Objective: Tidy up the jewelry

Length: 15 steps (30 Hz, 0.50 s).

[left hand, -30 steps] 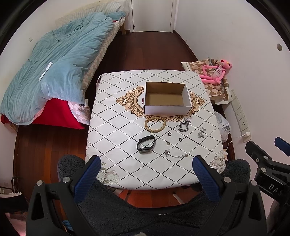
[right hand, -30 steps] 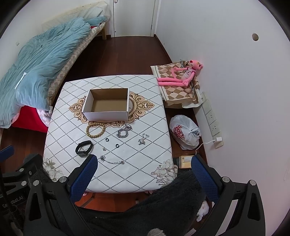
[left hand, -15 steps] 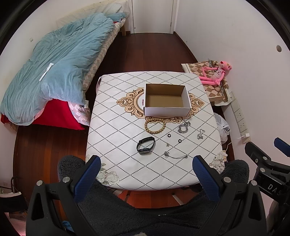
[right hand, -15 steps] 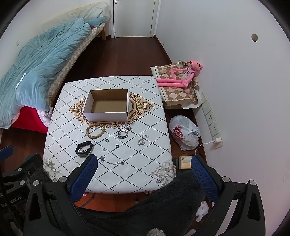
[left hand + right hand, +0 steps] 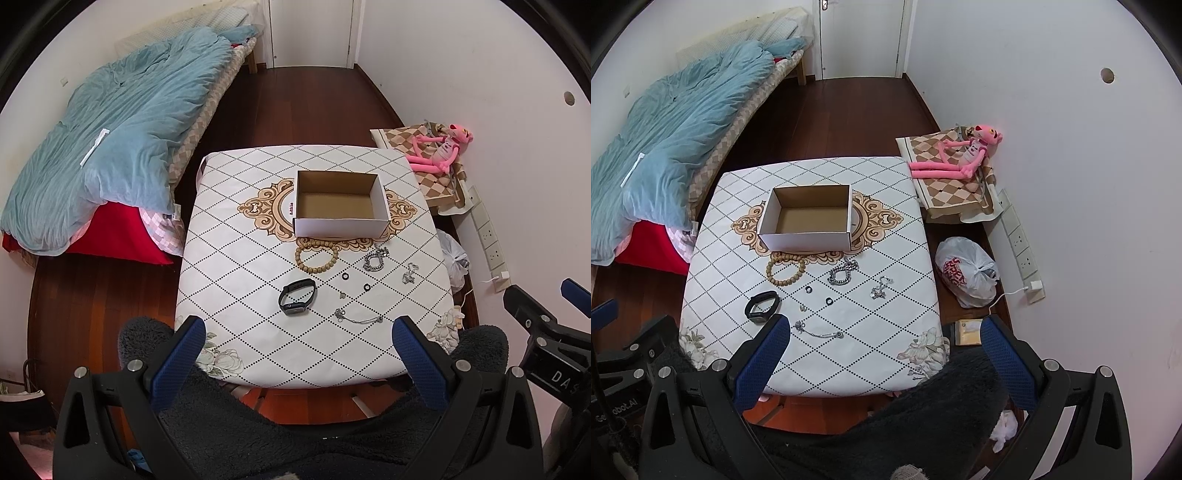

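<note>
An open cardboard box [image 5: 340, 205] [image 5: 807, 218] stands on the white patterned table [image 5: 240, 266] [image 5: 886, 332], empty inside. In front of it lie a wooden bead bracelet [image 5: 317, 255] [image 5: 786, 270], a black smart band [image 5: 297, 297] [image 5: 762, 306], a silver chain bracelet [image 5: 376, 259] [image 5: 843, 273], two small black rings [image 5: 345, 276] [image 5: 809, 290], a silver necklace [image 5: 409, 274] [image 5: 881, 288] and a thin silver chain [image 5: 358, 318] [image 5: 818, 331]. My left gripper [image 5: 297, 345] and right gripper [image 5: 881, 349] are both open and empty, held high above the table's near edge.
A bed with a blue duvet [image 5: 118, 147] is on the left. A pink plush toy [image 5: 956, 155] on a checked cushion, a white plastic bag [image 5: 966, 273] and wall sockets [image 5: 1019, 240] are on the right. A dark fleece lap [image 5: 314, 435] is below the grippers.
Both grippers have drifted slightly back and up, so the table looks a little smaller. Nothing on the table has moved.
</note>
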Motion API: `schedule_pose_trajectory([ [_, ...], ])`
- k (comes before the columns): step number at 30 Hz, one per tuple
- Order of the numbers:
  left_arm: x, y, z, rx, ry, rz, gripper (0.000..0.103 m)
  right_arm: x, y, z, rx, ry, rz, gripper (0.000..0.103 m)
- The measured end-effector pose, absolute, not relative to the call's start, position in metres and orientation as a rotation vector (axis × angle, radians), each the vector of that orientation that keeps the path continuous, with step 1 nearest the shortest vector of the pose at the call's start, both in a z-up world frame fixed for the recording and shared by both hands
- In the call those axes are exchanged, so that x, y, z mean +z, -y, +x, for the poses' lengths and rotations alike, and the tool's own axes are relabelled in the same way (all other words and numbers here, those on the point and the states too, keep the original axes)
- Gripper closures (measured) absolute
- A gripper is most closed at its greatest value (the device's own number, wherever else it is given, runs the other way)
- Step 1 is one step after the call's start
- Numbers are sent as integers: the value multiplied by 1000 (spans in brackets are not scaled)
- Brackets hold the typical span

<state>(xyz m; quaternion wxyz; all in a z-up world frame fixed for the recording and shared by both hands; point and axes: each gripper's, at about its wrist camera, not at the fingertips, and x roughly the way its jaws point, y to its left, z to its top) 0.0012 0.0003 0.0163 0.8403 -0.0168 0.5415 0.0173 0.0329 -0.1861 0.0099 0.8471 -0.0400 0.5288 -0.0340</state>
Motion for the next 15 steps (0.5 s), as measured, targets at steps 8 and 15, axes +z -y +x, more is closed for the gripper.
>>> schedule_pose_trajectory([
  [8, -18, -9, 27, 95, -1122, 15, 0, -34, 201, 55, -104, -1157, -15, 0],
  [15, -78, -26, 55, 159, -1192, 30, 0, -128, 206, 76, -75, -1306, 78, 0],
])
